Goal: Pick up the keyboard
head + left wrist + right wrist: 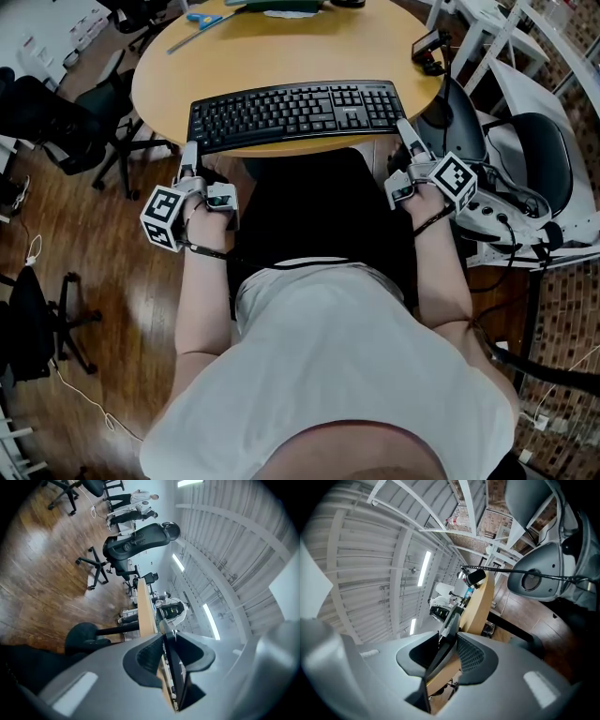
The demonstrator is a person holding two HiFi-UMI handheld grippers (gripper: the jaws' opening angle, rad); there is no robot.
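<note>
My left hand-held gripper [189,150] is closed on the left end of the flat black plastic keyboard [295,112], and my right hand-held gripper [404,131] on its right end. The keyboard lies along the near edge of the round wooden surface [281,52].

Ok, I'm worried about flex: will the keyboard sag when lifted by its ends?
Probably not: the keyboard looks like a rigid plastic slab. With the left gripper and right gripper at its front corners, it should lift level, though its thin smooth edge might slip.
</note>
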